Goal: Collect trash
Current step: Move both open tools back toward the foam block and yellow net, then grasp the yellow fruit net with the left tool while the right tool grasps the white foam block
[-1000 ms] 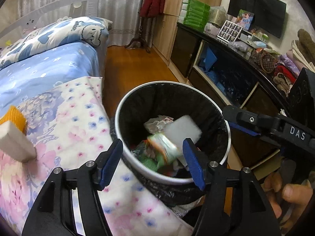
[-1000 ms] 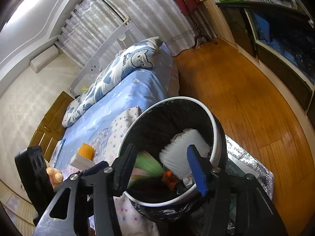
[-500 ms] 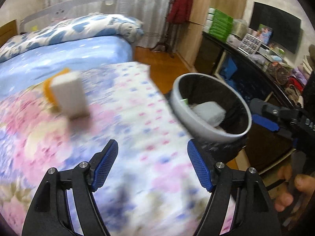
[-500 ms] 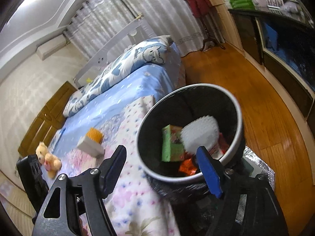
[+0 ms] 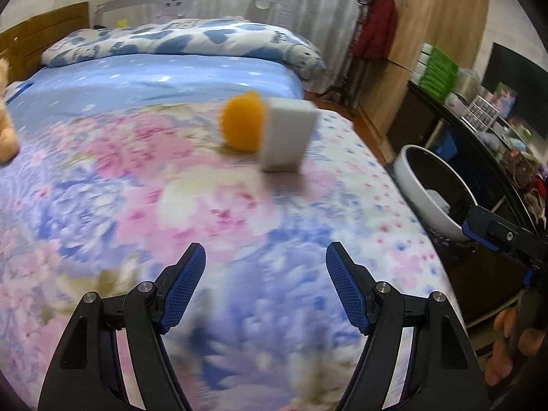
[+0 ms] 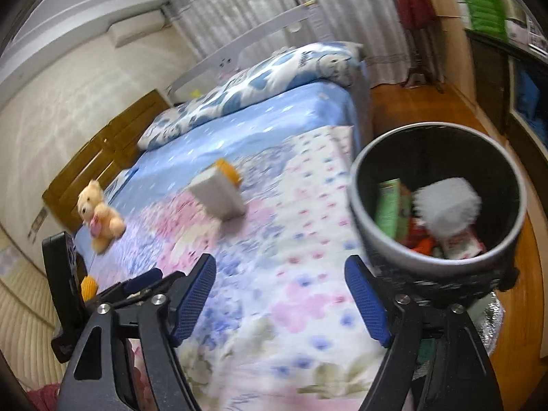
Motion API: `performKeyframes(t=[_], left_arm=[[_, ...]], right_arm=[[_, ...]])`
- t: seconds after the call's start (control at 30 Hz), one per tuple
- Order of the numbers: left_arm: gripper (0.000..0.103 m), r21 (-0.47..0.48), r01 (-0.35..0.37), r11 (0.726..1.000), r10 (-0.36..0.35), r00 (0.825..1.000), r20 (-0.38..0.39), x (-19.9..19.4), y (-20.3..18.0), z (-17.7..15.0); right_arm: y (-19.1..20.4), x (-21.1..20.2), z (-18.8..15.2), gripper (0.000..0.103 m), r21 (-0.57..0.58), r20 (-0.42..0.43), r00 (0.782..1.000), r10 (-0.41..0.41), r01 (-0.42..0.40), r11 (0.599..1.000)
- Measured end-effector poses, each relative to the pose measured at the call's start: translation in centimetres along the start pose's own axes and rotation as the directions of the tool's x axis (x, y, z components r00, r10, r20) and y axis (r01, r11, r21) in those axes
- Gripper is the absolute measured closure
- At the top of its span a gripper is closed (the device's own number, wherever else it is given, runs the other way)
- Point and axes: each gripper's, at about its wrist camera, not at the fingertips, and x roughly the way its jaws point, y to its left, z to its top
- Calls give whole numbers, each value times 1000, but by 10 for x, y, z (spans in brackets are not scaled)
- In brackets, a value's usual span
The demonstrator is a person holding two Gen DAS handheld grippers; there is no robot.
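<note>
Both hand-held grippers are seen over the flowered quilt (image 5: 212, 212) of the bed, each with nothing between its blue pads. The left hand-held gripper (image 5: 265, 286) is released, jaws apart above bare quilt. The right hand-held gripper (image 6: 281, 299) is likewise released; its jaws have just been opening wider, and only quilt is seen between them.

Farther up the bed, a white foam block (image 5: 287, 135) is seen standing on the quilt, with an orange ribbed item (image 5: 243, 121), possibly a paper cup liner (blurred), touching its left side. Both lie well apart from either gripper.

The trash bin (image 6: 493, 257), white-rimmed with a black liner, is placed on the floor at the right edge of the bed. Inside it a green packet (image 6: 388, 207), a white foam piece (image 6: 447, 207) and red-orange wrappers are noted.

A teddy bear (image 6: 97, 214) is seen at the far left on the blue sheet. Fingers (image 5: 510, 337) of the person are visible at the right edge of the left wrist view.
</note>
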Motion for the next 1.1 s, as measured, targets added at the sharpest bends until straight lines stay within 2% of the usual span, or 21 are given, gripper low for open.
performKeyframes(t=[0.1,0.2,0.4,0.77,0.83,1.1], left_arm=[[29,-29,-23,999,23,1000,1,-3,18,-1],[29,-70,-43,997,44,999,2,-6,37,-3],[29,-92,-72,993,72,997,-5,-8,60,-7],[29,-131,-95,987,91,995,-40,1,88,-4],[29,-132,-99,986,94,995,-46,4,91,-2],[29,-137,-108,985,98,992,-79,23,104,13]], right_arm=[[13,10,-3,15,-8,-6,1000,15,-16,1000],[23,22,-5,15,-14,-22,1000,19,-20,1000],[46,42,-9,14,-74,-27,1000,10,-12,997],[77,87,-6,14,-163,-63,998,-5,-5,987],[80,98,-3,10,-169,-86,996,-4,-10,986],[92,129,13,7,-184,-99,995,13,-31,982]])
